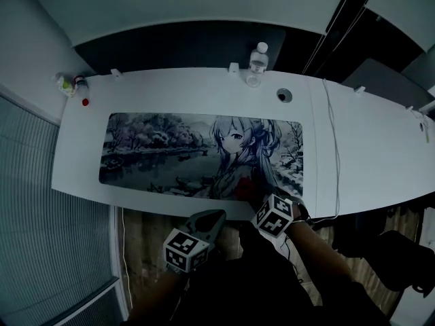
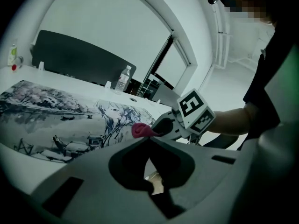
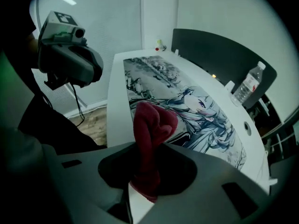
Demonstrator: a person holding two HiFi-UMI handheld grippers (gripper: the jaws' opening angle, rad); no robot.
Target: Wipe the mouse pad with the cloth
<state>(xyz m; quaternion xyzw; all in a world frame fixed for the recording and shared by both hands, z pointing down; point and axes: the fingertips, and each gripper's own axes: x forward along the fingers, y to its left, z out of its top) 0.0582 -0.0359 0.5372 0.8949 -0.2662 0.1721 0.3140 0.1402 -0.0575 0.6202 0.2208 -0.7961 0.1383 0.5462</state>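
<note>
Inside the right tool (image 3: 145, 148), cloth (image 3: 152, 122) sits clamped, dim overhead.

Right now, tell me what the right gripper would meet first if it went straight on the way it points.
Likely the mouse pad: the right gripper, shut on the red cloth, points across the desk's near edge onto it. The cloth would touch first; depth is unclear.

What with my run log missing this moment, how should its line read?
right gripper: shut on dark red fleecy cloth; left gripper: shut, empty; cloth: at near edge of long printed mouse pad
</note>
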